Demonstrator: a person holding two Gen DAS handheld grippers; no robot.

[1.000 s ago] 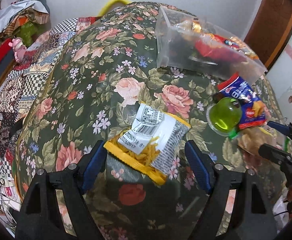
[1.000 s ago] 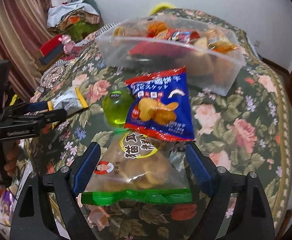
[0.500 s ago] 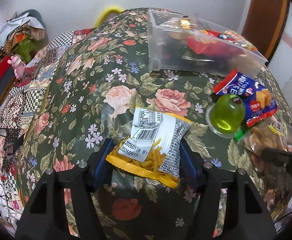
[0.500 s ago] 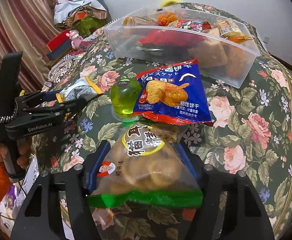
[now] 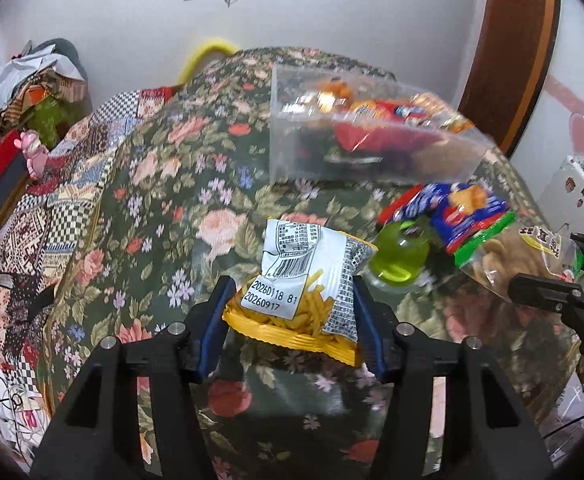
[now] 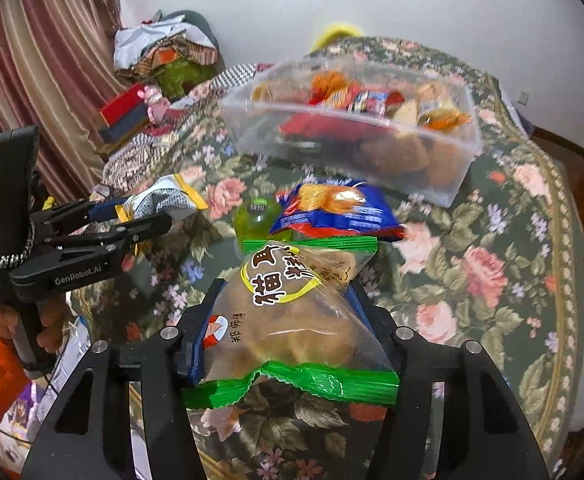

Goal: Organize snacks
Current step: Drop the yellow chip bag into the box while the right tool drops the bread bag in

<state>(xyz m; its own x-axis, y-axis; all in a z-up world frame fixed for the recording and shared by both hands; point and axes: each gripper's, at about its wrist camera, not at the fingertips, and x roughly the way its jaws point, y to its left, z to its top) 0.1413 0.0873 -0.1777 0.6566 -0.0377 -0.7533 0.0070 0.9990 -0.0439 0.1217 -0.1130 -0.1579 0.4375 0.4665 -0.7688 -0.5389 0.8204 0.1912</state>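
Observation:
My left gripper (image 5: 293, 300) is shut on a yellow and white fries packet (image 5: 305, 280) and holds it above the floral tablecloth; it also shows in the right wrist view (image 6: 160, 200). My right gripper (image 6: 282, 312) is shut on a clear green-edged pastry bag (image 6: 292, 320), lifted off the cloth; the bag also shows in the left wrist view (image 5: 519, 258). A clear plastic bin (image 6: 431, 152) holding several snacks stands at the far side. A blue biscuit packet (image 6: 339, 208) and a green jelly cup (image 6: 256, 218) lie between bin and grippers.
The round table has a dark floral cloth (image 6: 491, 264). A patchwork-covered seat with clothes and a pink toy (image 5: 34, 152) is to the left. A curtain (image 6: 40, 60) hangs at far left. A wooden door frame (image 5: 515, 40) is at right.
Both grippers closed on their packets and lifted them off the cloth. The fries packet and the pastry bag now stand tilted up between the fingers.

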